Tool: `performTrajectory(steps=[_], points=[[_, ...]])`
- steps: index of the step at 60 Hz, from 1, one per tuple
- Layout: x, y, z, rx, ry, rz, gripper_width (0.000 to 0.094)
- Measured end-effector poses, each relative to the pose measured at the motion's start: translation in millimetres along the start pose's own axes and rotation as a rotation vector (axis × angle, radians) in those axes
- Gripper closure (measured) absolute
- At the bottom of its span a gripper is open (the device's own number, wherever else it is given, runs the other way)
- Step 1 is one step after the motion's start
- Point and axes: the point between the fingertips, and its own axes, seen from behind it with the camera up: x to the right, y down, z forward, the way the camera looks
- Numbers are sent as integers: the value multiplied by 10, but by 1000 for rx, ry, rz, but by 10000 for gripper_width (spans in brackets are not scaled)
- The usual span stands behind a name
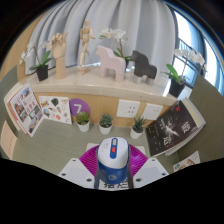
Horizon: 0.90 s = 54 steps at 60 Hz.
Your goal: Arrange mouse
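Note:
A white and blue computer mouse [111, 160] with a red scroll wheel sits between my gripper's [111, 168] two fingers. The magenta pads [88, 163] press against its left and right sides, so the gripper is shut on the mouse. The mouse points forward along the fingers, over a pale tabletop [60, 145]. The mouse's underside is hidden, so I cannot tell whether it touches the table.
Three small potted plants [105, 123] stand just beyond the mouse. A purple disc [80, 107] with a 7, a magazine [25, 106] to the left and a dark magazine [174, 128] to the right lie on the table. Animal figurines [112, 64] stand on a shelf behind.

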Motion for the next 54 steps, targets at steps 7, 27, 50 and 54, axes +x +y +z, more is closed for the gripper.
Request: performTrajectory(steps=[7, 27, 50, 54], points=[[153, 484, 378, -79, -33, 22, 556], [36, 1193, 1013, -165, -110, 64, 553], [42, 1074, 692, -155, -71, 25, 90], [66, 856, 390, -104, -39, 47, 90]])
